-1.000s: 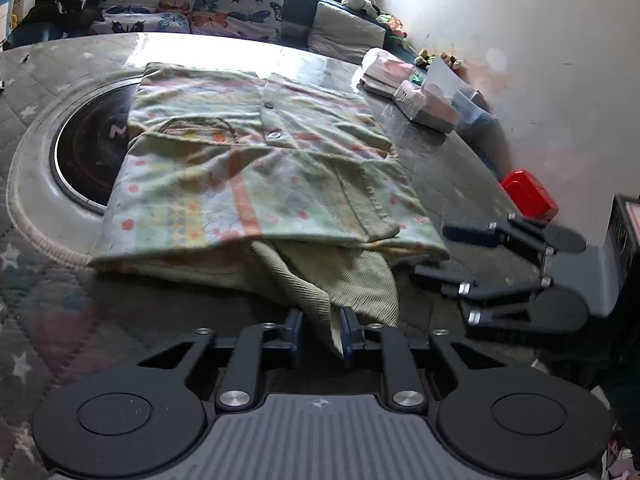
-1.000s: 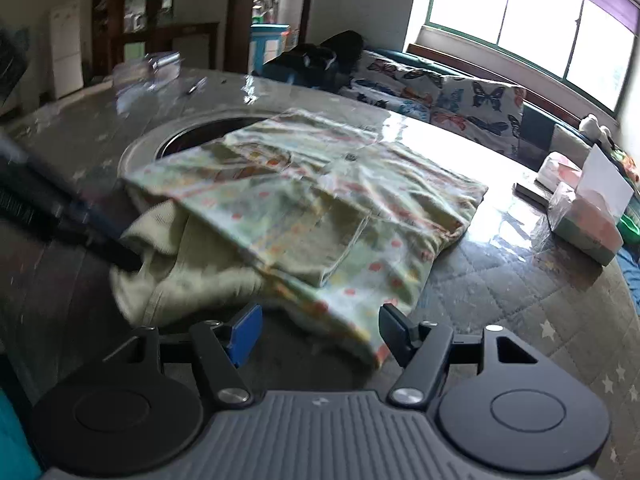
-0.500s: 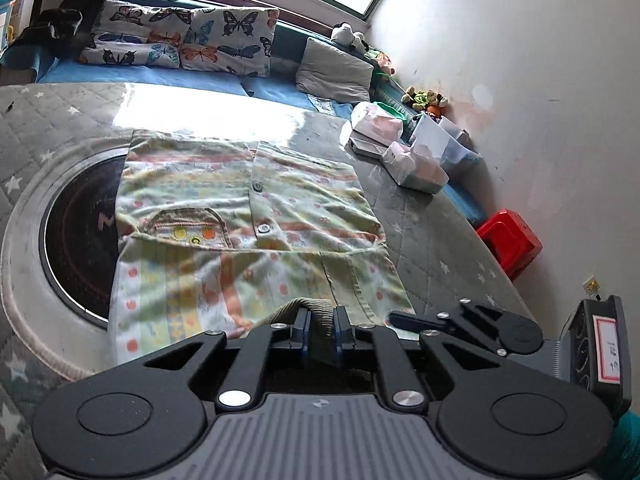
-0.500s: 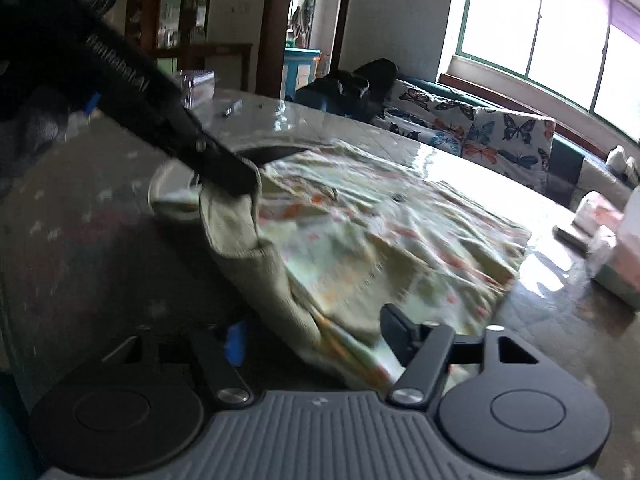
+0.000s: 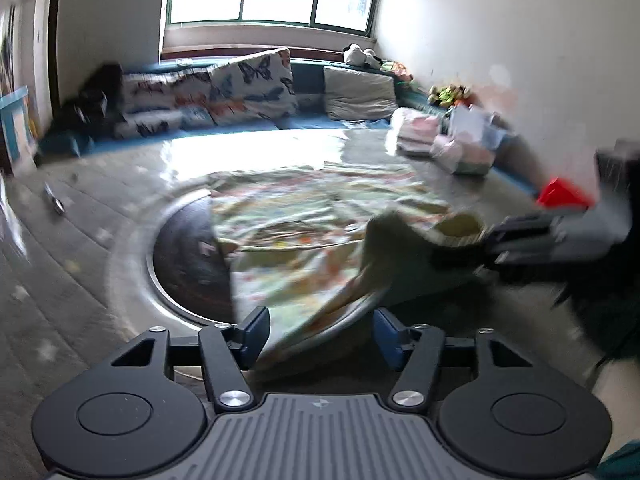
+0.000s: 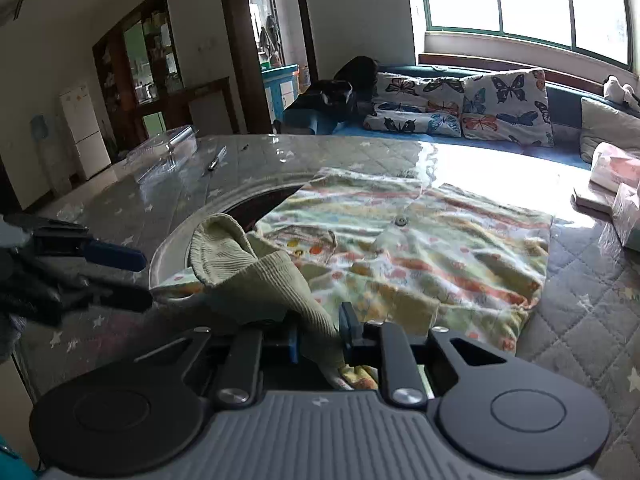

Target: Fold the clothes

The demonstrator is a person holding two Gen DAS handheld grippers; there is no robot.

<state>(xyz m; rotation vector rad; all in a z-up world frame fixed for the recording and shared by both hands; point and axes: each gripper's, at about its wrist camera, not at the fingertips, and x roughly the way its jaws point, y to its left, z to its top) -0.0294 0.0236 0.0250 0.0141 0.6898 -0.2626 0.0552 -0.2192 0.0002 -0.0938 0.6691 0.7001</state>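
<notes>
Left wrist view, blurred: the left gripper has its blue pads spread wide, nothing clamped between them. Just ahead lies the pastel patterned button-up garment on the grey quilted star-print table, its near hem lifted up towards the right, where the right gripper meets it.

Right wrist view, sharp: the right gripper is squeezed onto the garment's olive ribbed cuff, which rises right above its fingers. The rest spreads flat ahead and rightward. The left gripper sits off left, pads apart.

table: quilted, star-print | on it: shirt; pen
</notes>
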